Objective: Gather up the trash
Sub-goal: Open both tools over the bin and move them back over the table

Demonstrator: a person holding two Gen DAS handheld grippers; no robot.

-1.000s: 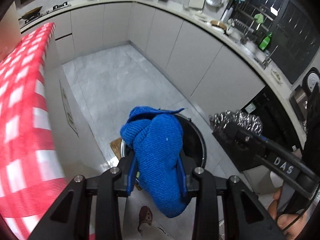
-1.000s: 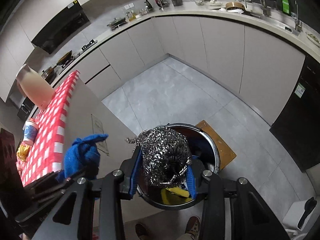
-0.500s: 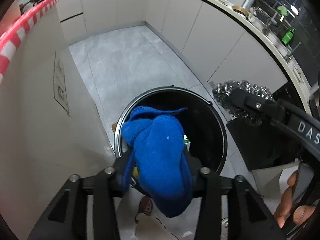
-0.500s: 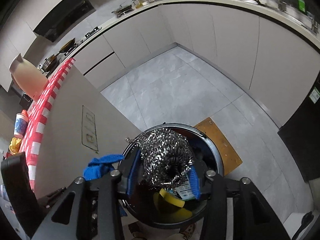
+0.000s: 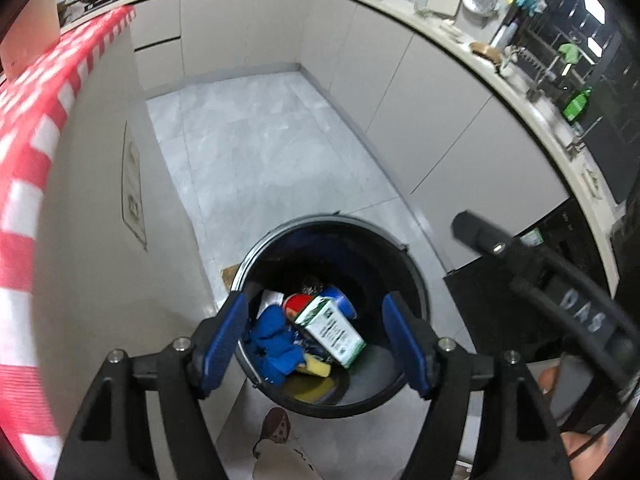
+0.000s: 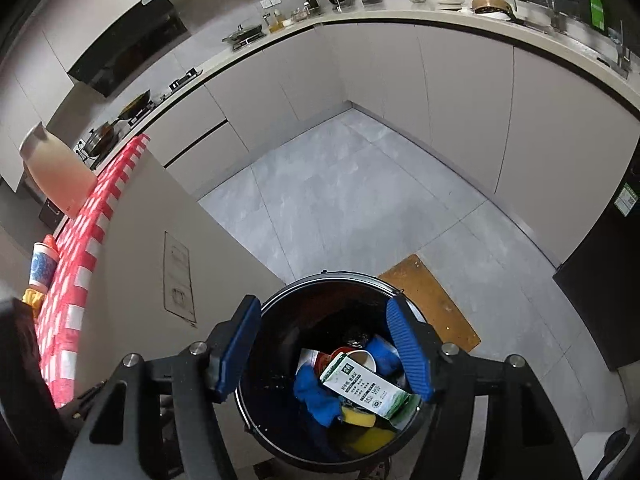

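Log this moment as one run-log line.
left gripper: open, empty, jaws just opening | right gripper: same | blue cloth, steel scourer: in bin

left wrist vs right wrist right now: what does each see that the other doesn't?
Left wrist only: the right hand-held gripper's black finger reaching in from the right, and a shoe on the floor below the bin.

Right wrist only: a brown mat on the floor behind the bin, and a patterned cup on the checked tablecloth.

Both: the black bin below open, empty jaws that have just been opening, holding a blue cloth, a green-and-white carton and a yellow sponge.
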